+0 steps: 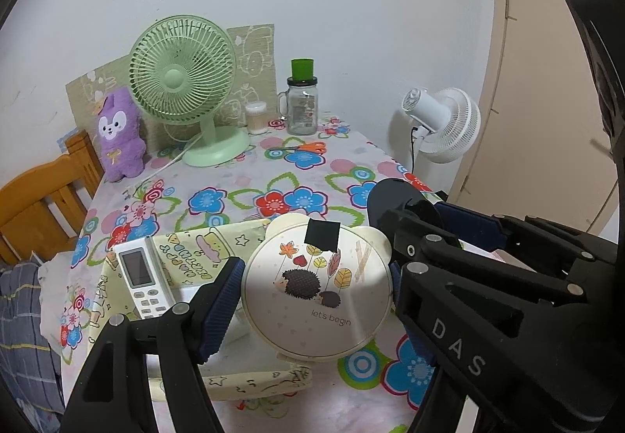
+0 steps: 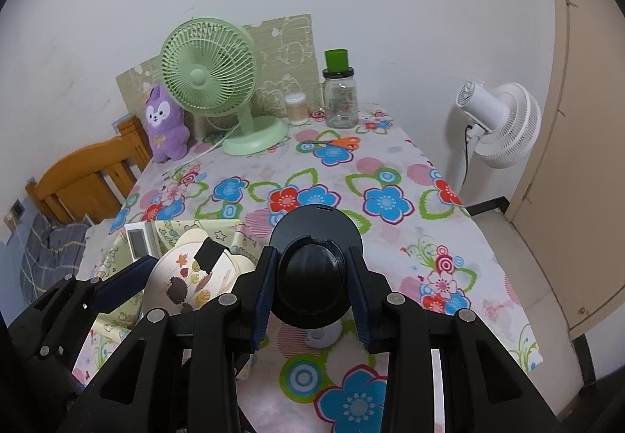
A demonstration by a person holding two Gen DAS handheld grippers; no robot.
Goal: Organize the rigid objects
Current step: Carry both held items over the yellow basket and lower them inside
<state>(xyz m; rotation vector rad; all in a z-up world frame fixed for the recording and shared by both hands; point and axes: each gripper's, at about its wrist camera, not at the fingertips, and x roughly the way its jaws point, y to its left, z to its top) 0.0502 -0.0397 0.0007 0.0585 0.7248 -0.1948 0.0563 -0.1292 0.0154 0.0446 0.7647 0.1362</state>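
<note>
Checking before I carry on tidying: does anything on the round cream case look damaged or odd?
Yes. The round cream case has a black square patch stuck over its top edge and tan tape strips crossed on its lid, like a repair.

On the worktop (image 1: 273,175), the desk fan (image 1: 183,81) stands at the back, a plush toy (image 1: 119,132) to its left, a jar (image 1: 301,106) to its right. Scissors (image 1: 308,147) lie before the jar. Nearer, a remote (image 1: 142,276) lies in a fabric bin (image 1: 183,249), left of the round case (image 1: 316,288). A standing fan (image 1: 445,124) is beyond the worktop's right edge.
</note>
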